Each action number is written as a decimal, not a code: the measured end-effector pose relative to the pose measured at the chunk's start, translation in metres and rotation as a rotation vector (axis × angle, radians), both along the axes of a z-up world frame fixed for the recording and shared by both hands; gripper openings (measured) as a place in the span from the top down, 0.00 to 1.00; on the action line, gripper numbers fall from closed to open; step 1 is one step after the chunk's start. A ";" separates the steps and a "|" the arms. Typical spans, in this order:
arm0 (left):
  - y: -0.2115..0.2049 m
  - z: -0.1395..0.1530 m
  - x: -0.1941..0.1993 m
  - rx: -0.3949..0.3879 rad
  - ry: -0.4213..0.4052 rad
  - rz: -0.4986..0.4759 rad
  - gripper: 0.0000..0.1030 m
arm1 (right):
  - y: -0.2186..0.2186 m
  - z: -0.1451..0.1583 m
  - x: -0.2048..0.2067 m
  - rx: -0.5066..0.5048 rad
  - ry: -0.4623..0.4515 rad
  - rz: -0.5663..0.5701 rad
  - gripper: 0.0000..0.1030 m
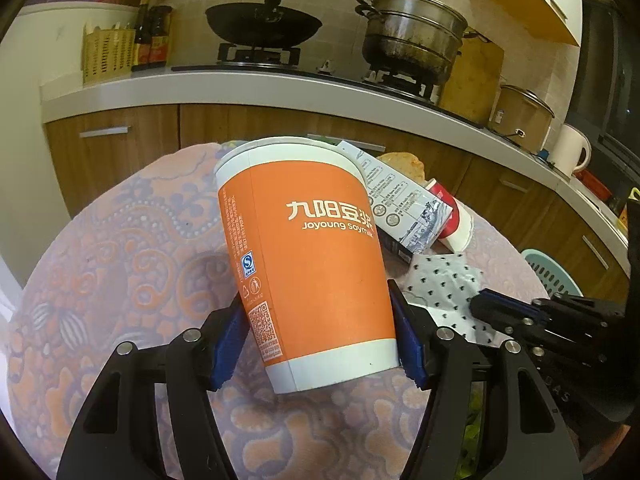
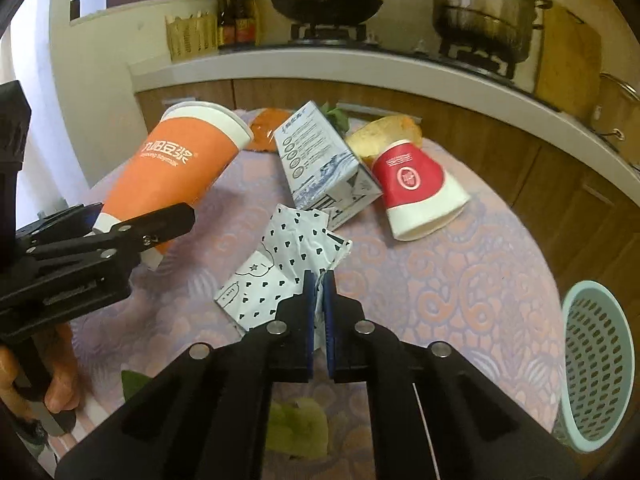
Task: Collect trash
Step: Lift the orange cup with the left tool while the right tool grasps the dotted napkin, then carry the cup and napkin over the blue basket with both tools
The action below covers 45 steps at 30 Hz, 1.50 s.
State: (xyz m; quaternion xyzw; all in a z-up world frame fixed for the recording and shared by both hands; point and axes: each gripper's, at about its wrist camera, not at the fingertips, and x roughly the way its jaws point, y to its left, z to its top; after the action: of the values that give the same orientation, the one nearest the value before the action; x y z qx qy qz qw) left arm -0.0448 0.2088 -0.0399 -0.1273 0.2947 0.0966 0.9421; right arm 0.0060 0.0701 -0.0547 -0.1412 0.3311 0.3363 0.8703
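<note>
My left gripper [image 1: 320, 340] is shut on an orange paper soy-milk cup [image 1: 312, 256] and holds it tilted above the round table; the cup also shows in the right wrist view [image 2: 180, 168]. My right gripper [image 2: 319, 280] is shut on a white wrapper with black hearts [image 2: 288, 268], which lies crumpled on the tablecloth; it also shows in the left wrist view [image 1: 444, 284]. A blue and white carton [image 2: 320, 164] and a red paper cup [image 2: 416, 188] lie on their sides further back. A piece of bread [image 2: 384, 132] sits behind them.
A pale green perforated trash basket [image 2: 596, 364] stands right of the table, below its edge. Green vegetable scraps [image 2: 296, 424] lie near the table's front. Behind the table, a kitchen counter [image 2: 360, 64] holds a wok [image 2: 324, 0] and a steel pot [image 2: 484, 8].
</note>
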 end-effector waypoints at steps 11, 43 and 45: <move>-0.025 0.041 -0.010 0.004 -0.070 -0.066 0.40 | -0.068 0.042 -0.004 0.115 -0.079 -0.105 0.97; -0.287 0.052 0.140 0.068 0.106 -0.516 0.40 | -0.332 0.050 0.054 0.273 -0.088 -0.700 0.97; -0.300 0.041 0.149 0.080 0.131 -0.539 0.40 | -0.346 0.031 0.067 0.290 -0.014 -0.738 0.97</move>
State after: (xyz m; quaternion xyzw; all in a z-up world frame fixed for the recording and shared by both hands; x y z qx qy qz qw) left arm 0.1045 -0.0914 0.0014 -0.0006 0.3744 -0.1380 0.9169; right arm 0.0731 -0.2763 -0.0235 0.1093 0.3029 0.0435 0.9457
